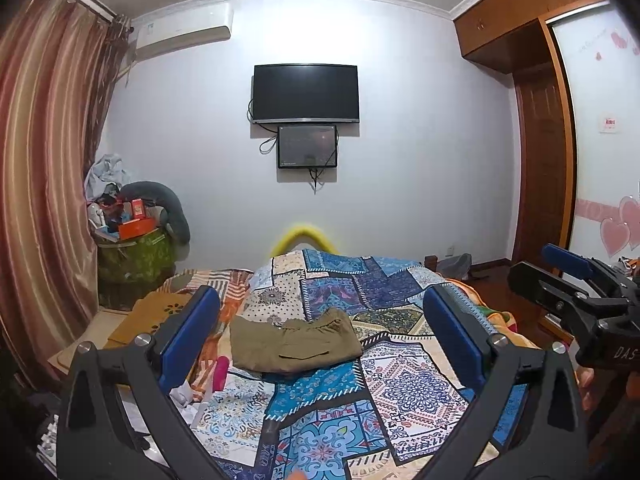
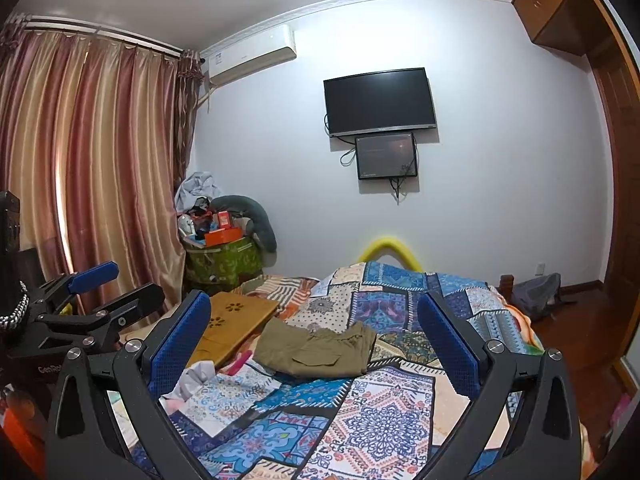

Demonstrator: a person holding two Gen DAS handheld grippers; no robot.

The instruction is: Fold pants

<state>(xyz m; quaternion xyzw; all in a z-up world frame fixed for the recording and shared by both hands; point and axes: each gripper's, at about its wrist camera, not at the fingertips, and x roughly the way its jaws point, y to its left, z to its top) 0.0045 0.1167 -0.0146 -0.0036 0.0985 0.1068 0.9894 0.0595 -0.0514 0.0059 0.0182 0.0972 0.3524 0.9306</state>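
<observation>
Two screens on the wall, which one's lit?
The small lower screen, hung under the big TV. It shows a faint picture; the TV is black.

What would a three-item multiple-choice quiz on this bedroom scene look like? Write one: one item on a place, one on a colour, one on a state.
1. Where do the pants lie?
A. on the patchwork quilt on the bed
B. on the floor by the wardrobe
C. draped on the curtain rail

2. What colour are the pants?
A. navy blue
B. olive khaki
C. white

3. How does the left gripper stand?
A. shut on the pants
B. shut on nothing
C. open, holding nothing

Answers:
1. A: both wrist views show them resting on the quilt, folded into a compact bundle.
2. B: the cloth is olive khaki against the blue patterned quilt.
3. C: its blue pads stand wide apart with nothing between them; the right gripper is open too.
</observation>
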